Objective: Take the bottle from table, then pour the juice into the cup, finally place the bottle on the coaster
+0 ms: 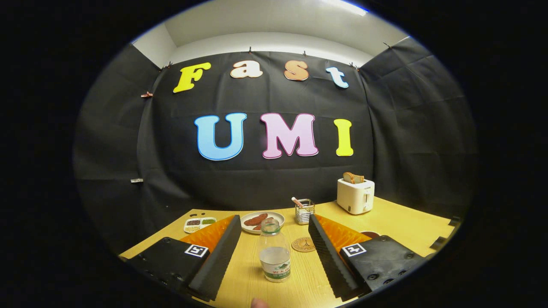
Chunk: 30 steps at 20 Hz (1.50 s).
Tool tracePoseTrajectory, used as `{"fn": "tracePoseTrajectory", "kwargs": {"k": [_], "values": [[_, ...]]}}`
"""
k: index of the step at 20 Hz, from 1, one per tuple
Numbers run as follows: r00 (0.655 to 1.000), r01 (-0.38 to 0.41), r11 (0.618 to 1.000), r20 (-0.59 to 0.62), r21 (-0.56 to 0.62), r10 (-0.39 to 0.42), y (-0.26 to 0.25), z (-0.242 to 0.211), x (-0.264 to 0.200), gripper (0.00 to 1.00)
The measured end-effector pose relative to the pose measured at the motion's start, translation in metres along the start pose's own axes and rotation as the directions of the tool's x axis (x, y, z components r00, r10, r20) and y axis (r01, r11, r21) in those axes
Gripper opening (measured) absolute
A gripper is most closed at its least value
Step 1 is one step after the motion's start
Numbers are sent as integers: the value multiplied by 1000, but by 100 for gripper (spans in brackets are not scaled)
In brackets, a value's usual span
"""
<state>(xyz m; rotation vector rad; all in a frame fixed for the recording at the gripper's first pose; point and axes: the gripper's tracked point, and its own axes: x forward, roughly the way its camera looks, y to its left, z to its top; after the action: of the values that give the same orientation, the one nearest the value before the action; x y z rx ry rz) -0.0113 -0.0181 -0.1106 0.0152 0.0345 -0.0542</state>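
Note:
A small clear plastic bottle [274,251] with a green cap and a little liquid in it stands upright on the wooden table [398,222], between my two fingers. My gripper [274,256] is open: the ribbed black pads [218,252] stand wide of the bottle on both sides and do not touch it. A round cork coaster [303,244] lies just beyond the bottle, slightly to its right, near the right finger. The dark rim of a cup [370,234] peeks out from behind the right finger.
Beyond the bottle sits a white plate [262,222] with sausages. A metal mesh holder [304,211] stands to its right, a white toaster [355,195] with bread further right. A divided condiment tray [199,223] lies beyond the left finger. A fingertip [258,303] shows at the near edge.

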Motion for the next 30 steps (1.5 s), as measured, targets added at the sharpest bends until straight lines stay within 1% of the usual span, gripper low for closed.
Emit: {"fn": "tracePoseTrajectory", "kwargs": {"k": [2, 7, 13, 16, 19, 21, 25, 28, 30], "values": [[1000, 12, 1000, -22, 6, -12, 0, -27, 5, 97], [998, 14, 999, -59, -29, -16, 1, -77, 25, 99], [996, 10, 998, -83, -55, -14, 2, -121, 52, 99], [996, 3, 999, -91, -43, -7, 4, -135, 63, 99], [996, 6, 999, -91, -49, -11, 5, -142, 68, 98], [996, 7, 998, -86, -57, -12, 3, -143, 72, 76], [992, -5, 999, -129, -42, 0, 6, -137, 70, 75], [990, -2, 998, -140, 64, 11, 10, -121, 66, 75], [991, 9, 990, -136, 143, 11, 11, -109, 65, 75]]}}
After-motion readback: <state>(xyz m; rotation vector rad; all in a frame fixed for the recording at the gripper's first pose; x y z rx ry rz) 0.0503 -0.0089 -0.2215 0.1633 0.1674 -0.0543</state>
